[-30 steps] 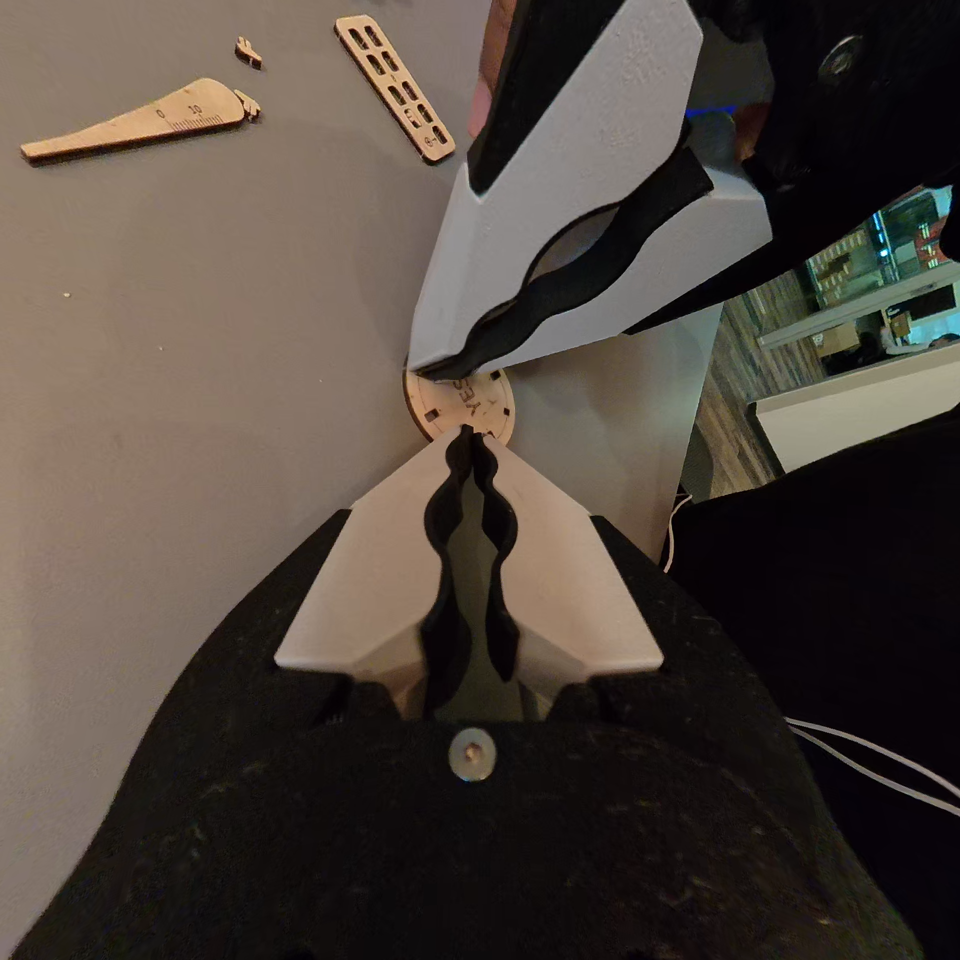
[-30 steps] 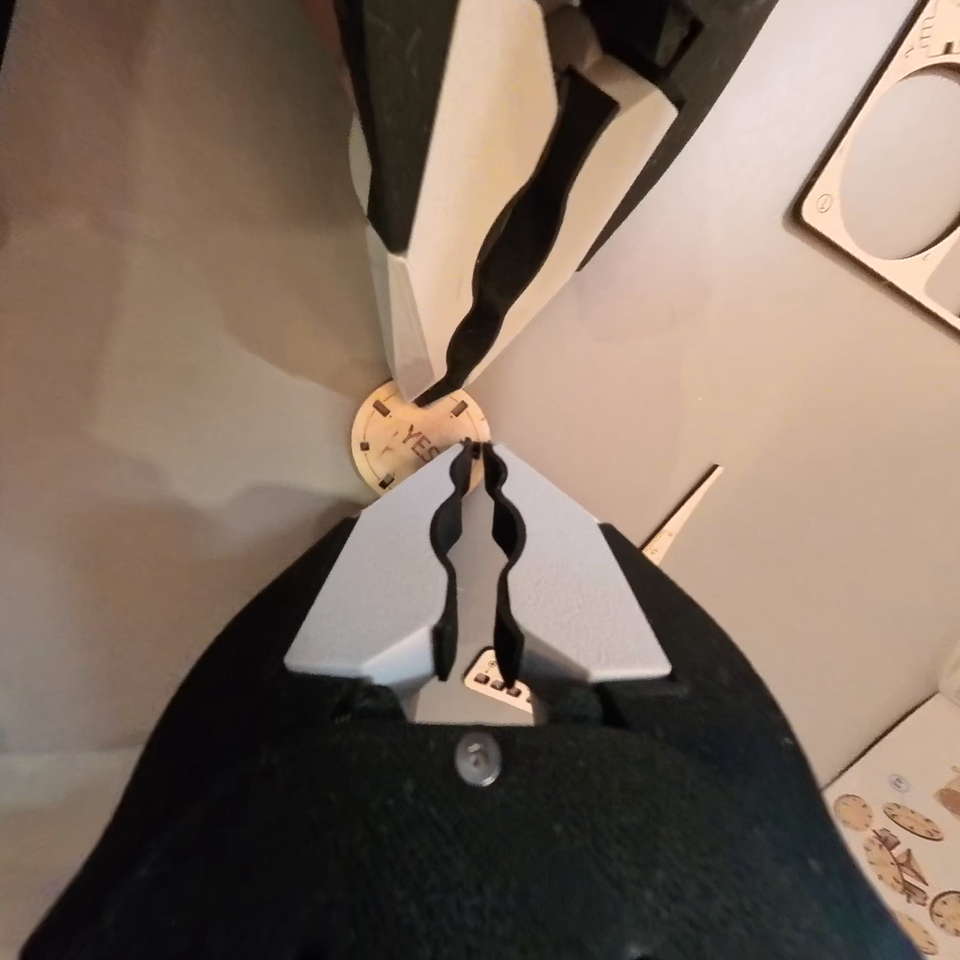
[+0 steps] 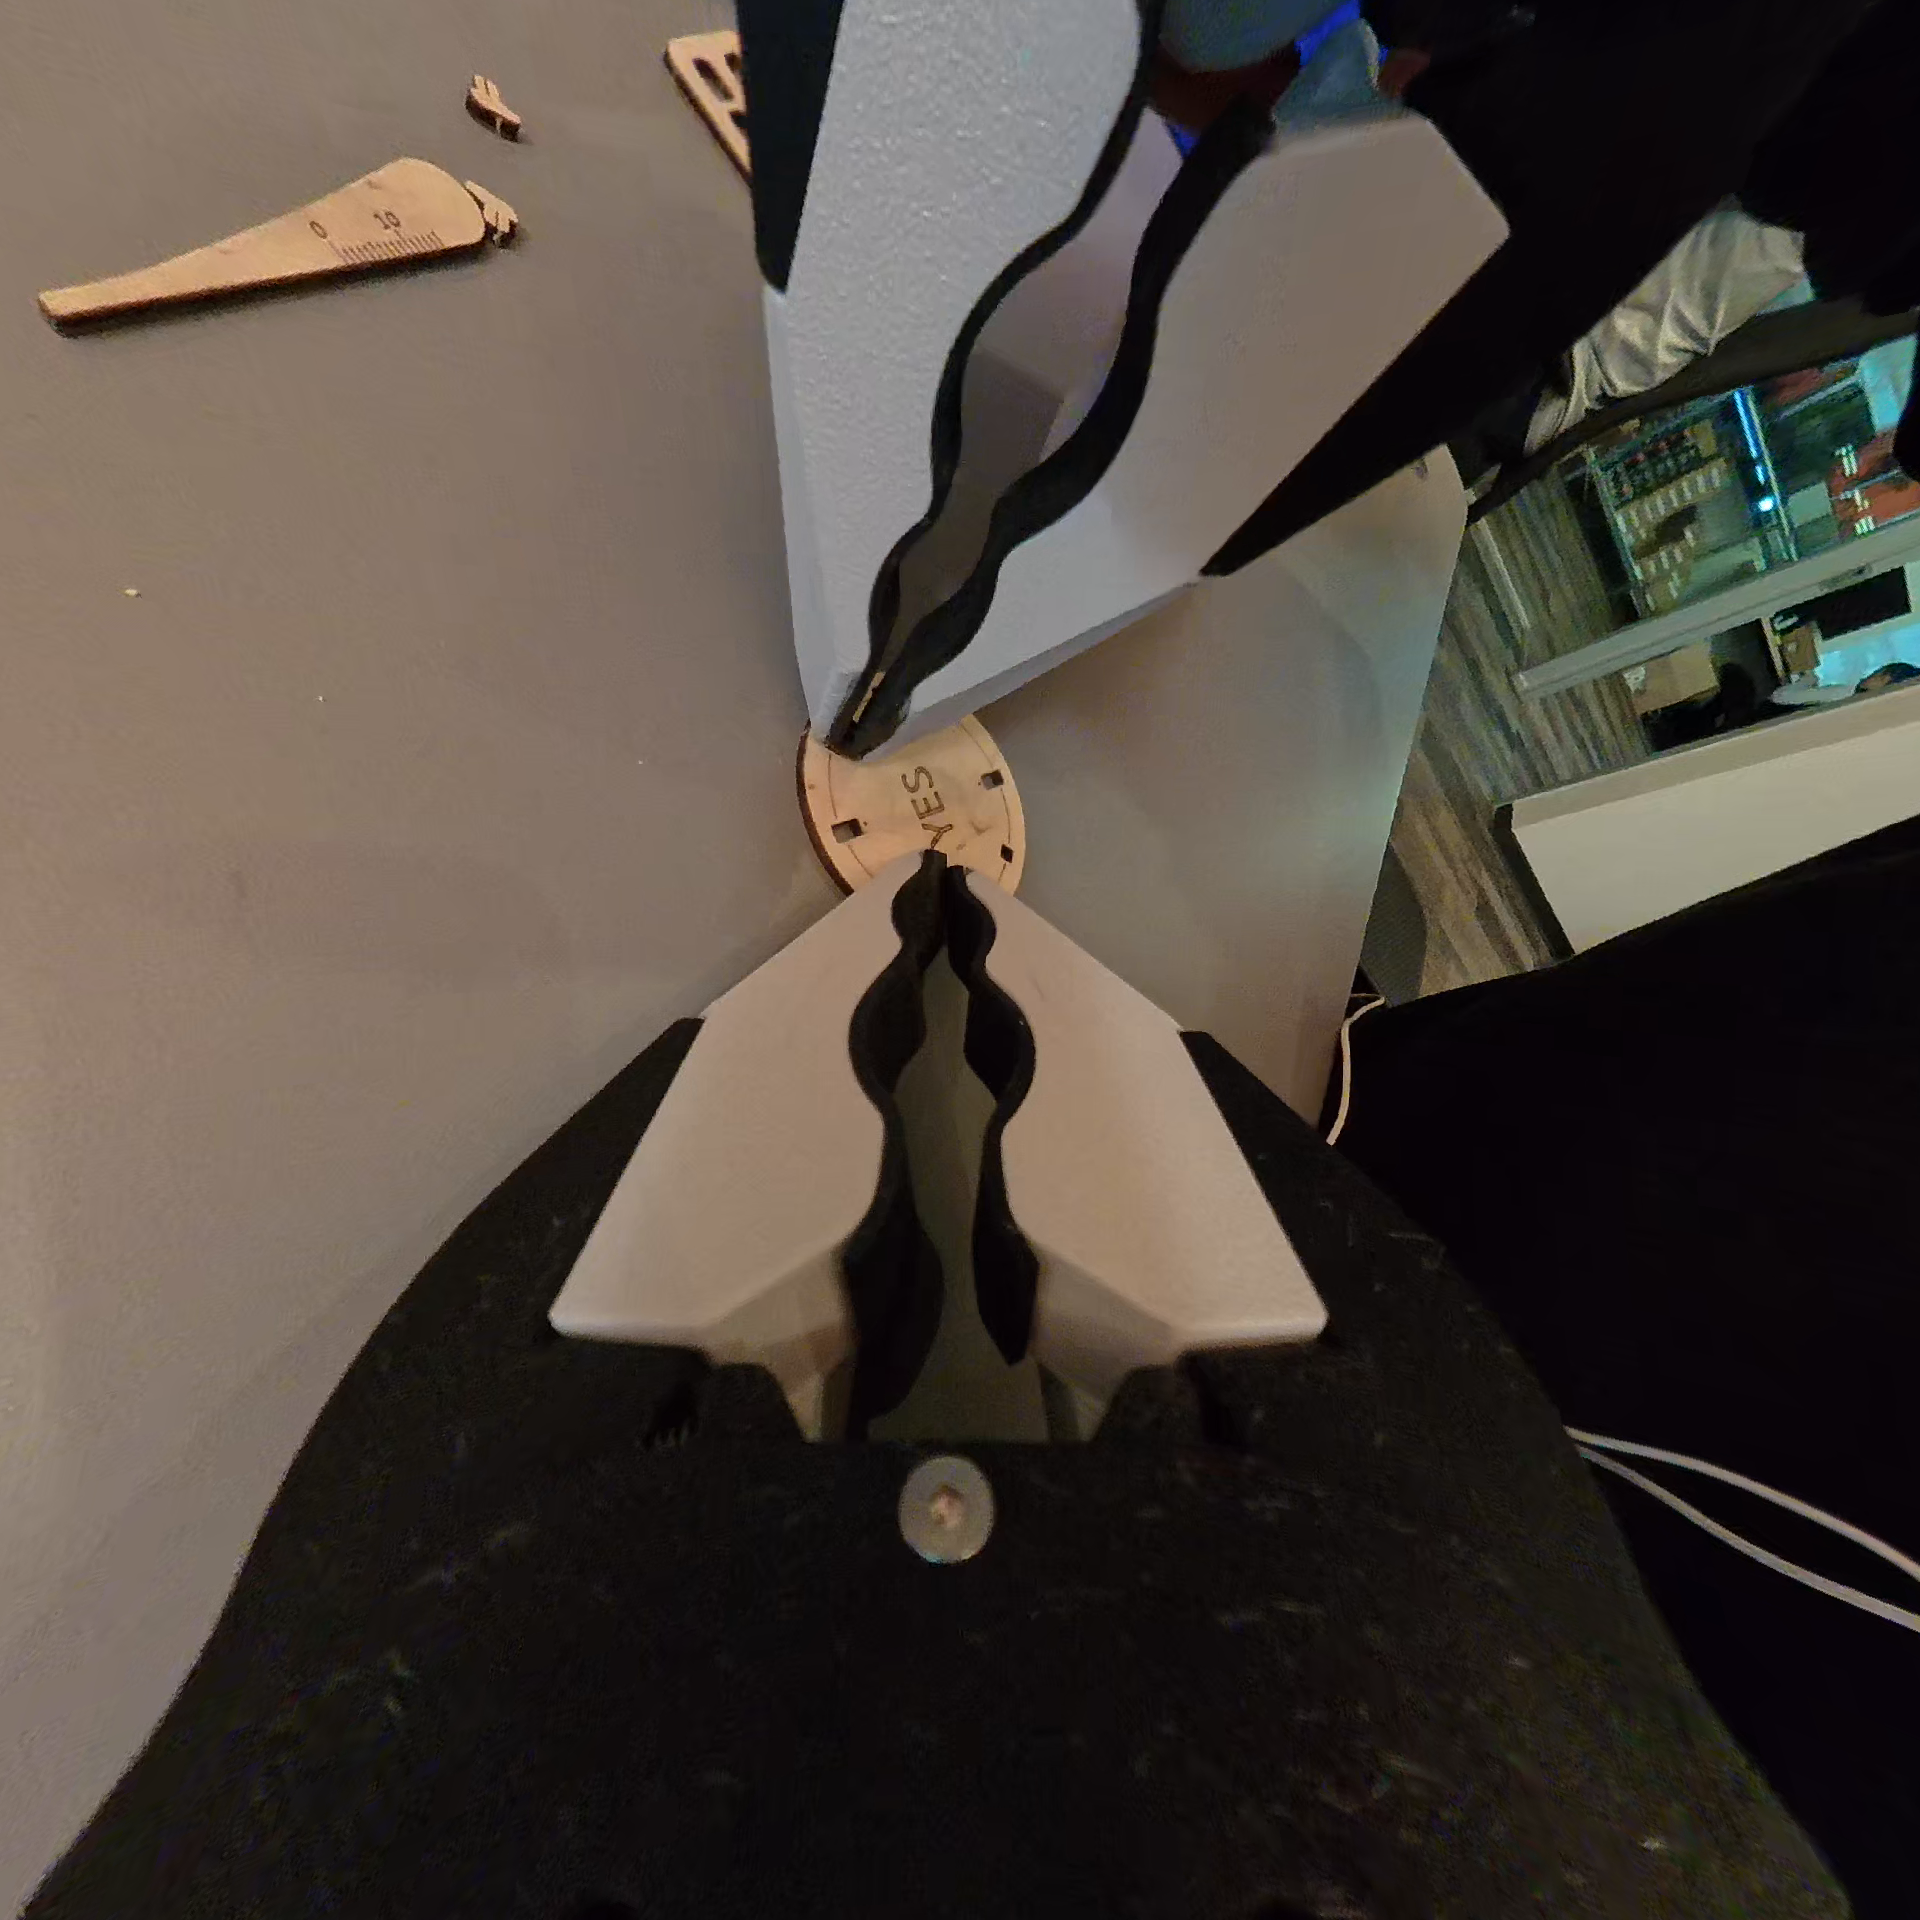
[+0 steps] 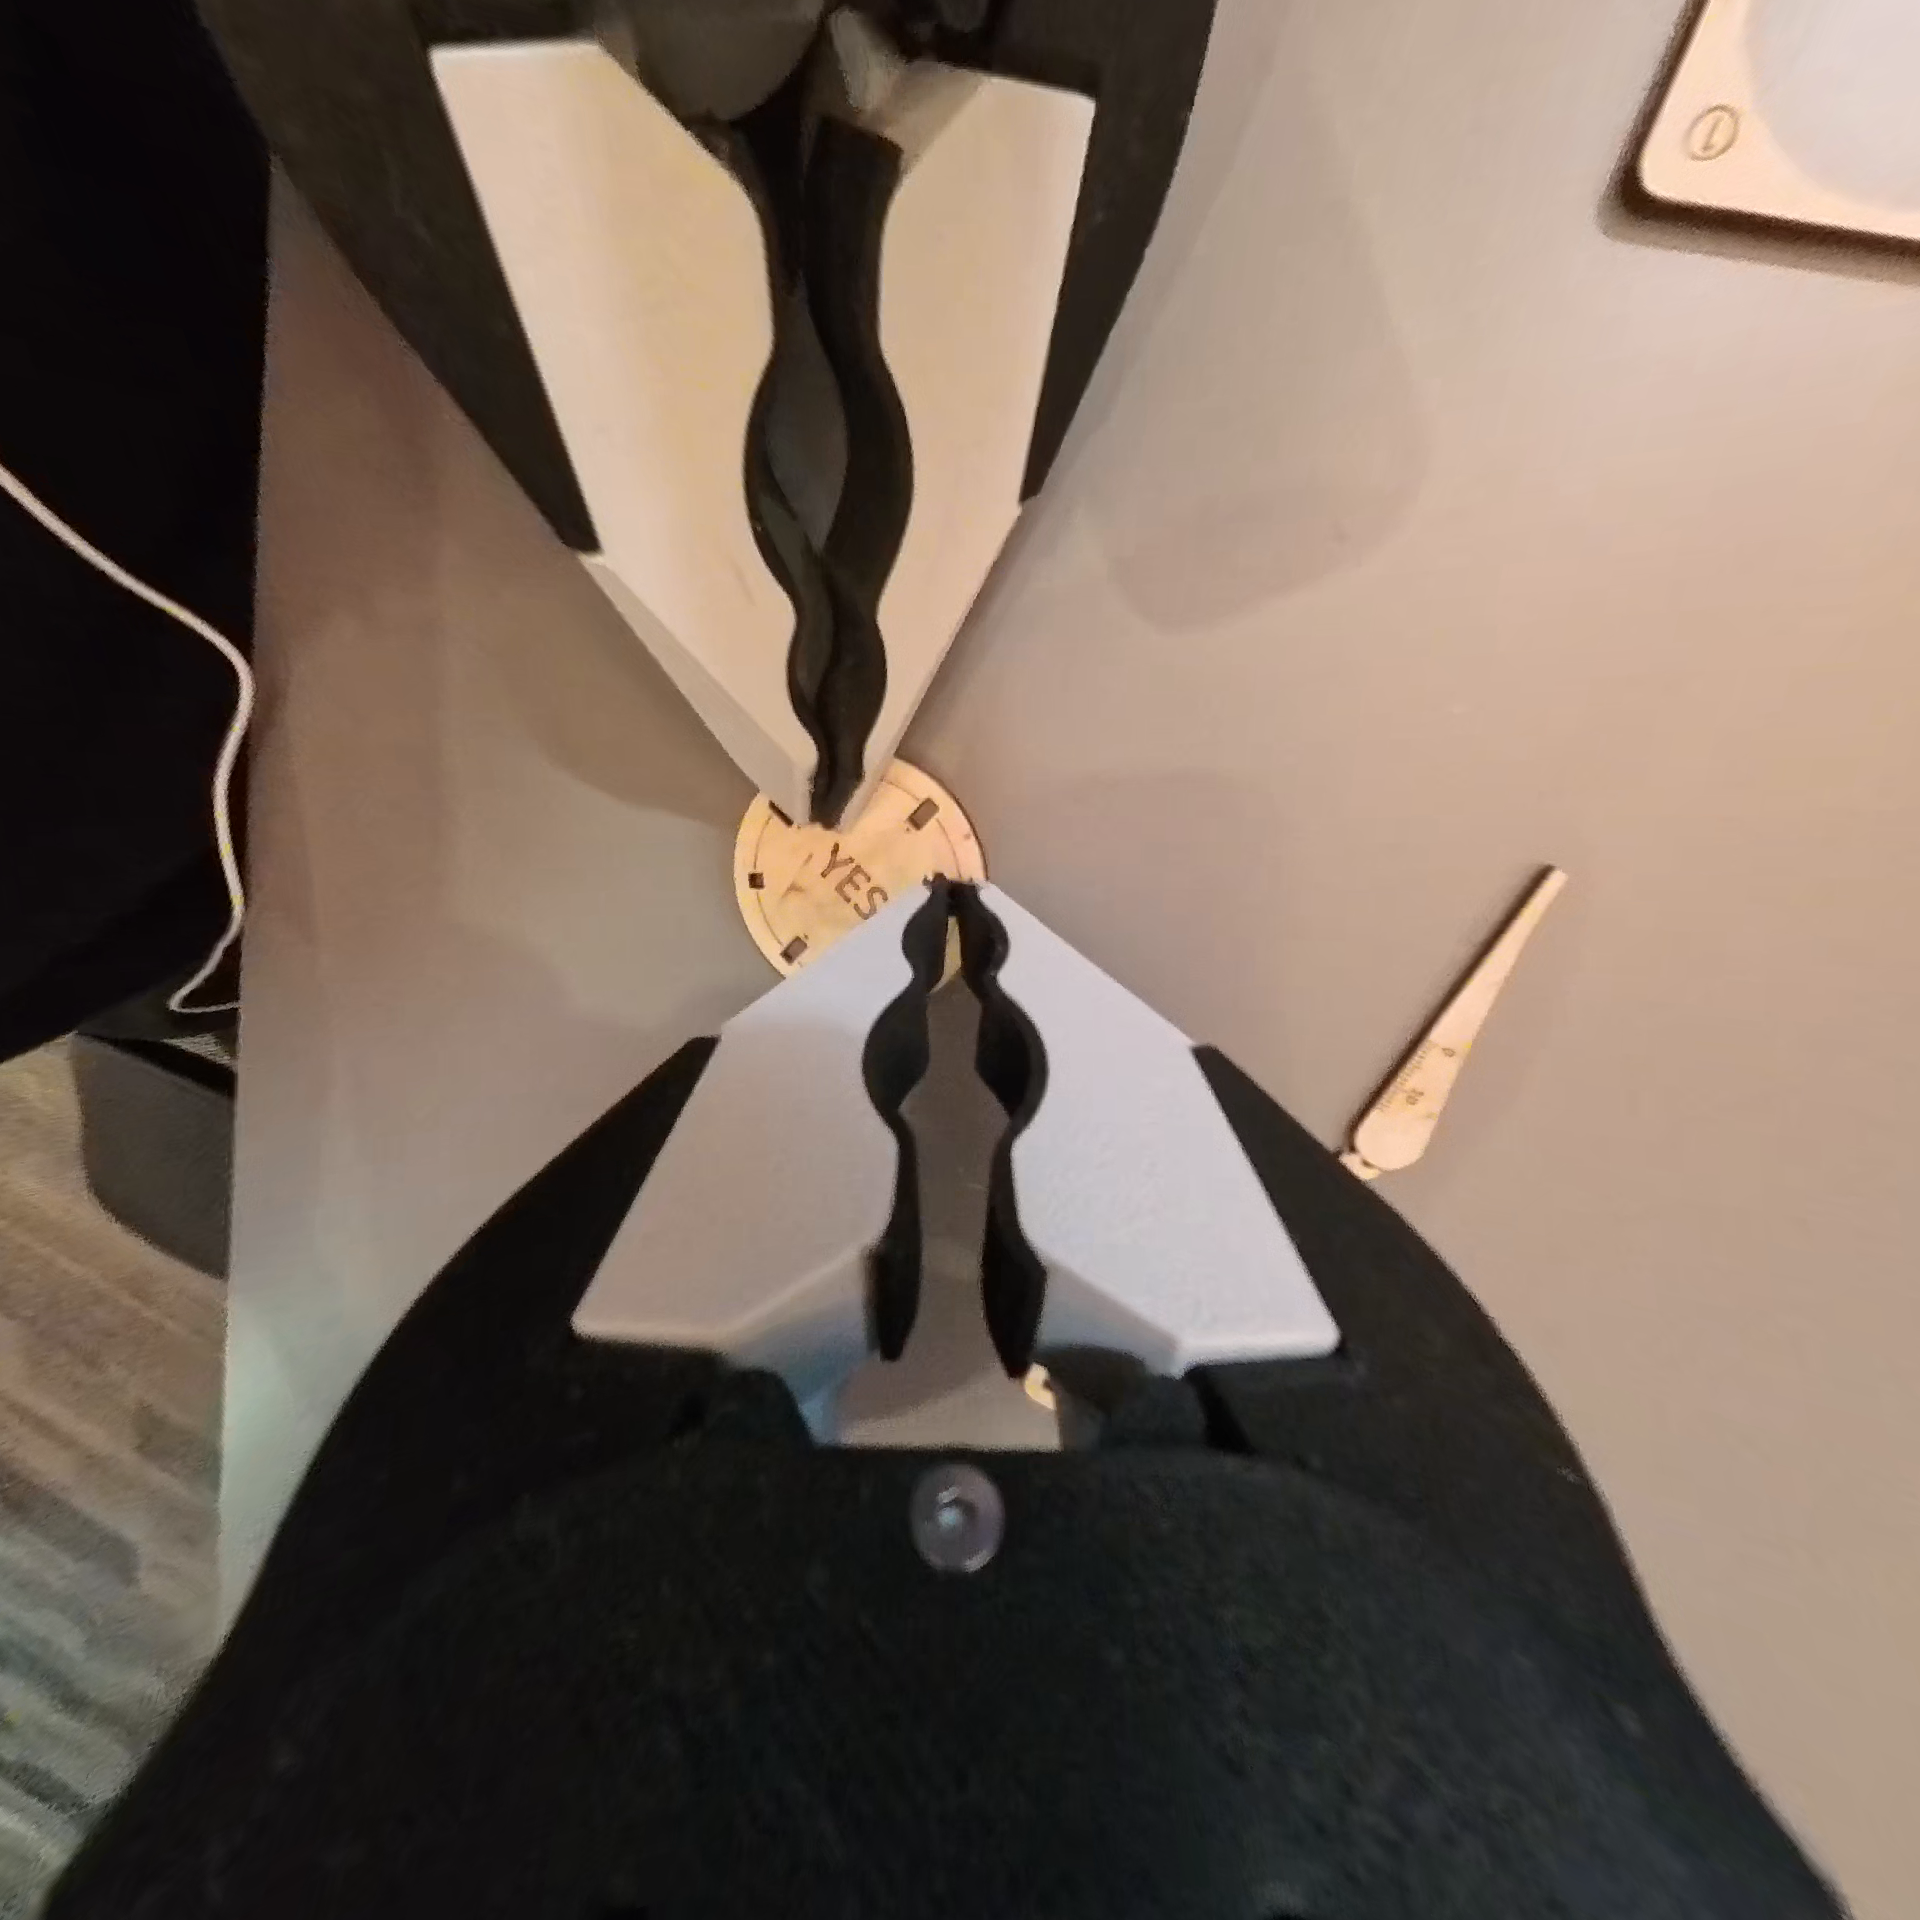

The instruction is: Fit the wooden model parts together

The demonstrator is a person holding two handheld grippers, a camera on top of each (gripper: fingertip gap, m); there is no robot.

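The wooden disc [image 3: 914, 805] lies flat on the grey surface [image 3: 364, 727] between two opposed tips — left gripper [image 3: 940, 868] and right gripper [image 4: 951, 888] both closed, holding nothing, each tip over an opposite edge.

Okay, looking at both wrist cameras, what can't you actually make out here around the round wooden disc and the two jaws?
- Wooden disc: its near edge is covered by the left gripper in the left wrist view, and by the right gripper in the right wrist view.
- Whether either shut tip presses the disc or hovers above it: cannot tell.
- Slotted wooden strip: cut off behind the right gripper's body.
- Wooden frame: cut off by the right wrist view's edge.
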